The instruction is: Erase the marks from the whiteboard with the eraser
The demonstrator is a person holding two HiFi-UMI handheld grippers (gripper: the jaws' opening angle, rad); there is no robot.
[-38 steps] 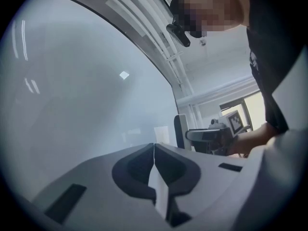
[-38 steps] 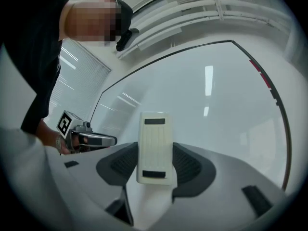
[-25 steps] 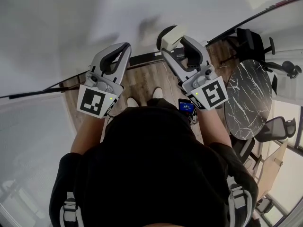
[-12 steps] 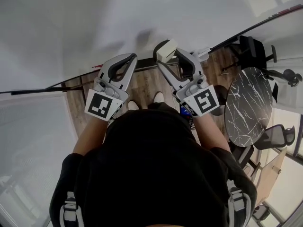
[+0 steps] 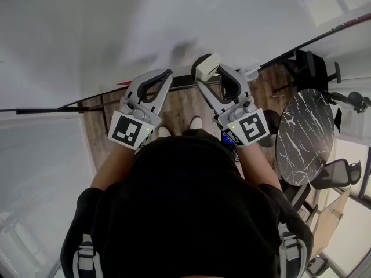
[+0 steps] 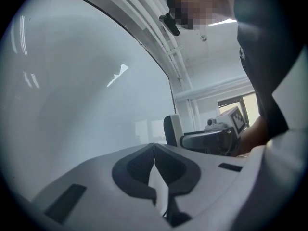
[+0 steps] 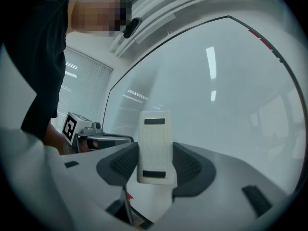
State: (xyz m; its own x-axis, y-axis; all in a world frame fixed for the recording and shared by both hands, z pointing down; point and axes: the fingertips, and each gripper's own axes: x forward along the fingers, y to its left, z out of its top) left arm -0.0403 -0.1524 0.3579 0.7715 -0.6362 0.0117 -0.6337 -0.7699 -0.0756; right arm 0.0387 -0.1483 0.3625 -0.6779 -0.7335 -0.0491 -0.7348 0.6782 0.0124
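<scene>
As right gripper [image 7: 155, 154] grips, eraser [image 7: 155, 138] between fingers [image 7: 121, 163]

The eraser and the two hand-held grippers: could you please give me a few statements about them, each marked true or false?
1. The right hand-held gripper is shut on the eraser. True.
2. The left hand-held gripper holds a marker. False: its jaws are together with nothing between them.
3. A round marble table stands to the person's right. True.
4. The eraser lies on the round marble table. False: it is clamped upright between the right hand-held gripper's jaws, in front of the whiteboard.
</scene>
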